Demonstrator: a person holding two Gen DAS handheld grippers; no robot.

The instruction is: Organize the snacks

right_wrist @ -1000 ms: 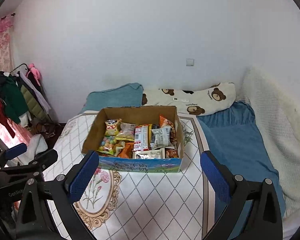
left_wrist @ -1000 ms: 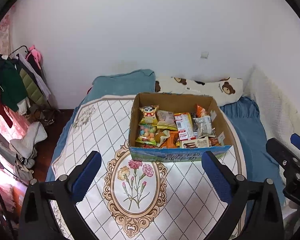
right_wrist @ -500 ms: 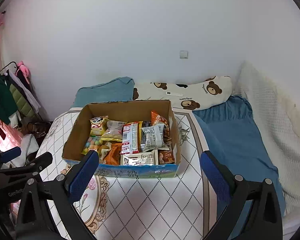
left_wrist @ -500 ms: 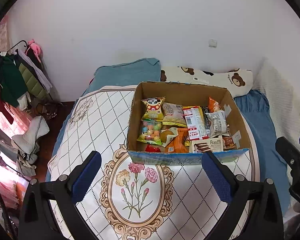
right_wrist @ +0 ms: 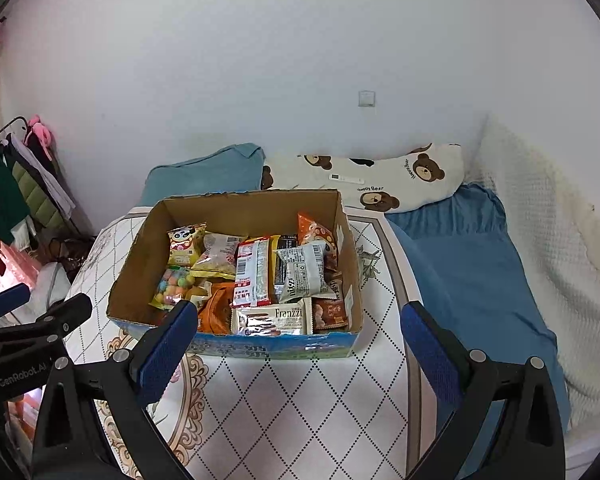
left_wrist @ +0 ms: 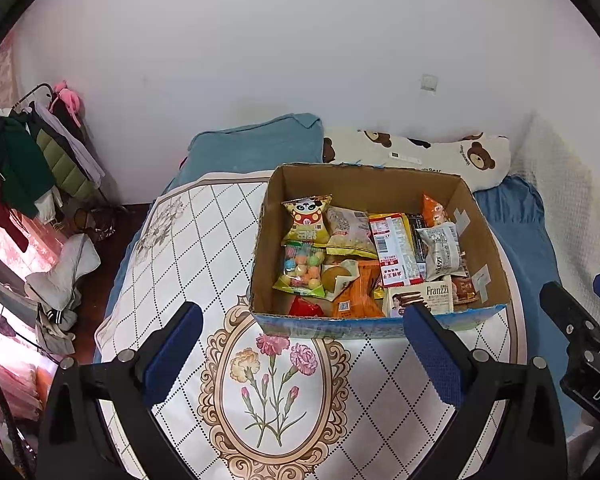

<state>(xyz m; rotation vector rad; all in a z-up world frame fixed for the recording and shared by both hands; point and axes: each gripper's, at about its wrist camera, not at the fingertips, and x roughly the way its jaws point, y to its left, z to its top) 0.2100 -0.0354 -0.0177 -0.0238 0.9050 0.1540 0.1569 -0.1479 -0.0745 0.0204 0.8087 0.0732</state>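
An open cardboard box (left_wrist: 476, 216) with a blue printed front stands on a white quilted mat on a bed; it also shows in the right wrist view (right_wrist: 140, 256). It holds several snack packs: a yellow panda bag (left_wrist: 306, 220), a bag of coloured balls (left_wrist: 302, 268), a red-and-white pack (left_wrist: 394, 248), a grey pack (right_wrist: 304, 272), a Franzzi bar (right_wrist: 272, 320). My left gripper (left_wrist: 300, 354) is open and empty just in front of the box. My right gripper (right_wrist: 296, 350) is open and empty at the box's front edge.
The mat (left_wrist: 276, 392) has a flower medallion. A teal pillow (left_wrist: 256, 148) and a bear-print pillow (right_wrist: 380, 180) lie behind the box. Blue sheet (right_wrist: 472, 264) and white blanket (right_wrist: 548, 240) are to the right. A clothes rack (left_wrist: 24, 160) stands left, beyond the bed edge.
Both grippers have moved forward toward the box, which now looks larger and nearer. Both stayed open and empty. The snacks have not moved.
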